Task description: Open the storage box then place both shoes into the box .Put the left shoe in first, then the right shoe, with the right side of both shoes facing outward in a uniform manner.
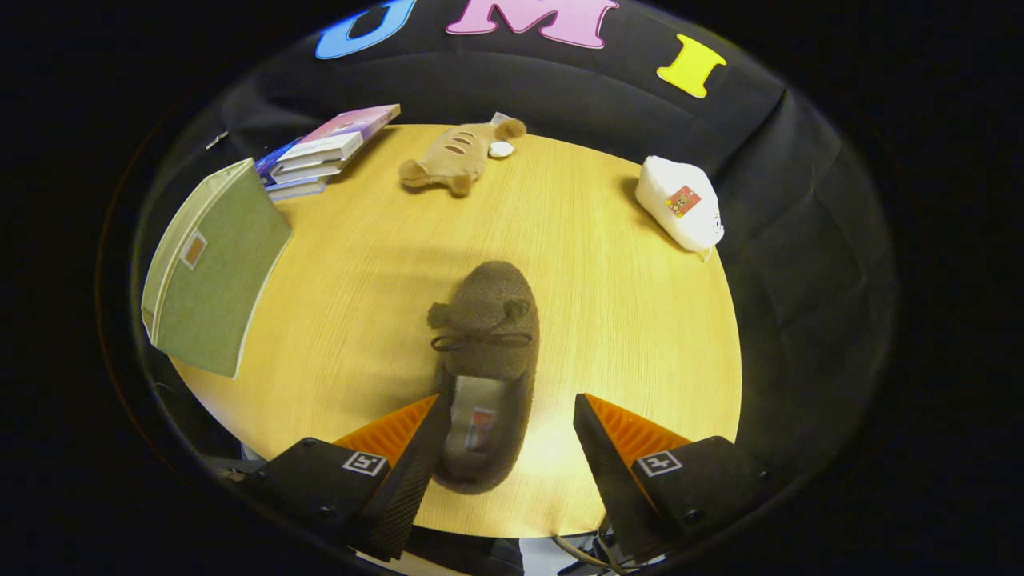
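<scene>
The tongs [508, 436] stand spread wide over the heel end of a brown furry slipper [488, 368], which lies toe-forward between the fingers on the table [624, 320], likely lined up for a grasp across its sides. The green fabric storage box [214, 272] sits off to the left beside stacked books [324, 152]; its inside cannot be seen.

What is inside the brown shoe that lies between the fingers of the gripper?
In the brown shoe, between the open gripper fingers, a grey insole with a small label shows at the heel opening. The toe part is covered by the fuzzy upper and bow.
</scene>
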Tool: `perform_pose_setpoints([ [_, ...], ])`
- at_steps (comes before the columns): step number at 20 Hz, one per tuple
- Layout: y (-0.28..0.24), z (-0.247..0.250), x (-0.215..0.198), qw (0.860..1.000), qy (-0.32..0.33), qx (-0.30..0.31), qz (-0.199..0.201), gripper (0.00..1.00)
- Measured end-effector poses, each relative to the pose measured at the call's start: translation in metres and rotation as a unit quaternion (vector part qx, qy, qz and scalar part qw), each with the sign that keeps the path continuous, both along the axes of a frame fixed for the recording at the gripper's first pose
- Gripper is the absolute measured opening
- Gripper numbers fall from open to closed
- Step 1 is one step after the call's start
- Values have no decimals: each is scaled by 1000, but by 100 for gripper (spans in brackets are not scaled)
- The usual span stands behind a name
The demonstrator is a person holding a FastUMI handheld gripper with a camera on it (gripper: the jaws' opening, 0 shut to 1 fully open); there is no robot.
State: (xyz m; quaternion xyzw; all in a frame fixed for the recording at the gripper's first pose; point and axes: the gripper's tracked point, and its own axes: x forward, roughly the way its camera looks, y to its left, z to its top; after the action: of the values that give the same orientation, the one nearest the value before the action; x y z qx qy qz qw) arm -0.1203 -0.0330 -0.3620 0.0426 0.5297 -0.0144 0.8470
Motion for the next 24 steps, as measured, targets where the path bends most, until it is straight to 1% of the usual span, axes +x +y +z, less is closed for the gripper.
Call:
perform_pose_setpoints([
  [1,1,-8,7,1000,-2,2,2,96],
  [4,2,-29,24,1000,-5,-7,24,84],
  [5,4,-33,29,1000,-8,-8,28,83],
  [7,10,-38,37,1000,-14,-3,28,71],
  [8,8,-38,40,999,-18,-10,24,54],
  [11,-1,-40,46,999,-23,-33,11,28],
  [12,-3,-39,46,999,-24,-33,2,15],
  [14,-4,-28,44,999,-25,-26,-10,10],
  [16,-1,-5,45,999,-37,-21,-13,9],
  [20,23,62,59,997,-74,4,-2,9],
  [24,64,136,82,992,-118,33,17,9],
])
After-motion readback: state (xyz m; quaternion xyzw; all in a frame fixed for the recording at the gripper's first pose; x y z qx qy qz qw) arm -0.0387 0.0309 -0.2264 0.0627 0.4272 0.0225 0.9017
